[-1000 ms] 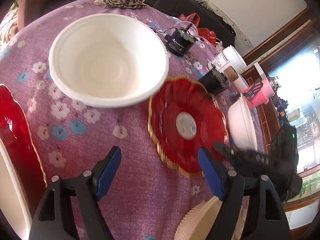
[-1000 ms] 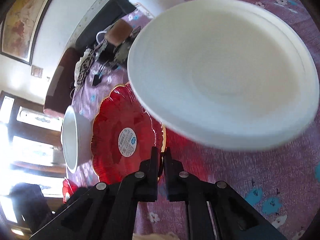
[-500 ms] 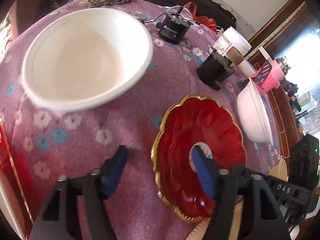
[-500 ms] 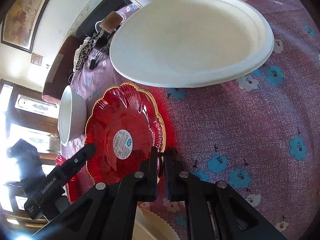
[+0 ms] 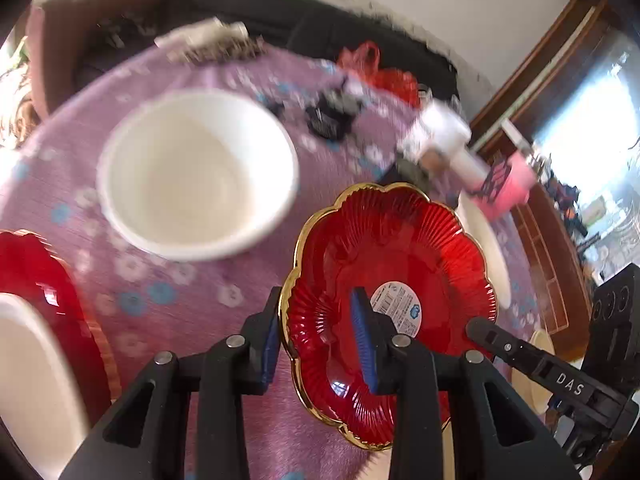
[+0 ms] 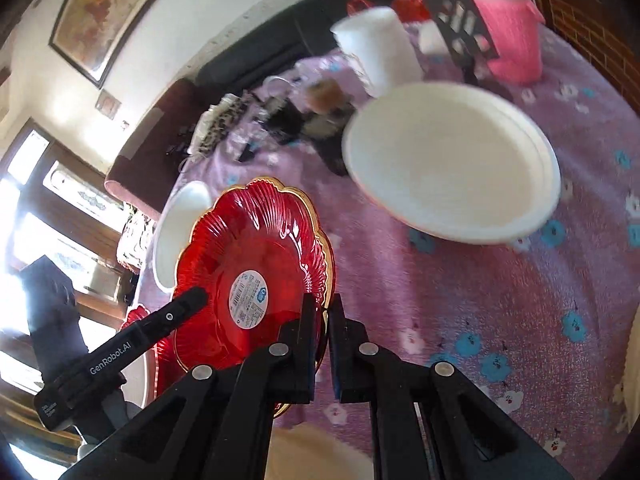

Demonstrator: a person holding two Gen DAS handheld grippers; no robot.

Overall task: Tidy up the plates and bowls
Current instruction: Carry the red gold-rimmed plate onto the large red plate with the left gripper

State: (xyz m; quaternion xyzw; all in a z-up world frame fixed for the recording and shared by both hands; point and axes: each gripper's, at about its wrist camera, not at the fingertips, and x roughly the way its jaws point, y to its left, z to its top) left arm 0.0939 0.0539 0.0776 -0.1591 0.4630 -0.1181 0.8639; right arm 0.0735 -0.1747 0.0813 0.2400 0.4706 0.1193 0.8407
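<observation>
- My left claw (image 5: 318,342) has just been closing; its blue pads (image 5: 362,344) now pinch the gold rim of the red plate (image 5: 400,256) at the plate's 8 o'clock edge, one pad inside the dish, the other outside.
- My right claw (image 6: 323,344) is pressed together on the same red plate (image 6: 256,240), gripping its rim at about 5 o'clock in the right wrist view.
- The plate sits tilted between both claws, label sticker (image 5: 396,308) facing up; whether it still touches the cloth I cannot tell.
- Right claw's finger shows in the left view at the plate's 4 o'clock (image 5: 520,354); left claw's finger shows in the right view at 8 o'clock (image 6: 160,320).
- White bowl (image 5: 196,172) at 10 o'clock of the red plate in the left view, apart from it, blurred.
- White plate (image 6: 452,164) at 2 o'clock in the right view, resting on the surface (image 6: 460,300), which has a purple flowered cloth.
- Second red plate (image 5: 36,276) at the far left edge, with something white on it.
- Pink holder (image 6: 510,28) and white cup (image 6: 380,48) at the far end, blurred.
</observation>
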